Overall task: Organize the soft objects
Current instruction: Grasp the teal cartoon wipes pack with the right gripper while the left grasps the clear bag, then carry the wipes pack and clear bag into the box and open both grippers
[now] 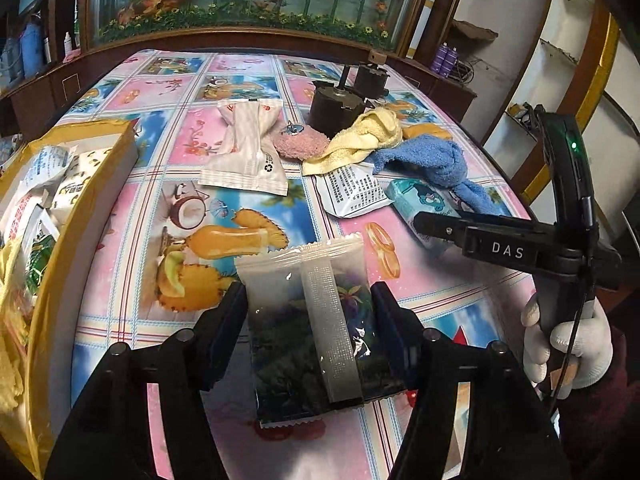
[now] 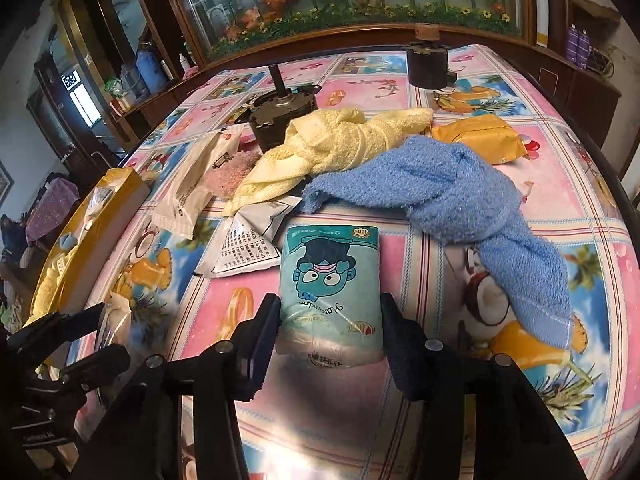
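Note:
My left gripper (image 1: 308, 300) is shut on a clear packet with dark contents (image 1: 304, 320), held just above the patterned tablecloth. My right gripper (image 2: 330, 312) has both fingers pressed against the sides of a teal tissue pack (image 2: 328, 276) printed with a cartoon face, which lies on the table. From the left wrist, that same right gripper (image 1: 436, 228) shows over the teal pack (image 1: 416, 200), held by a white-gloved hand (image 1: 568, 344). A yellow towel (image 2: 332, 148) and a blue towel (image 2: 440, 192) lie crumpled just beyond the pack.
A yellow cardboard box (image 1: 96, 184) holding several packets stands at the left table edge. A white striped packet (image 1: 244, 148), a pink puff (image 1: 300, 144), a printed white pouch (image 1: 352, 192), an orange packet (image 2: 480, 140) and two dark motors (image 1: 336, 108) lie farther back.

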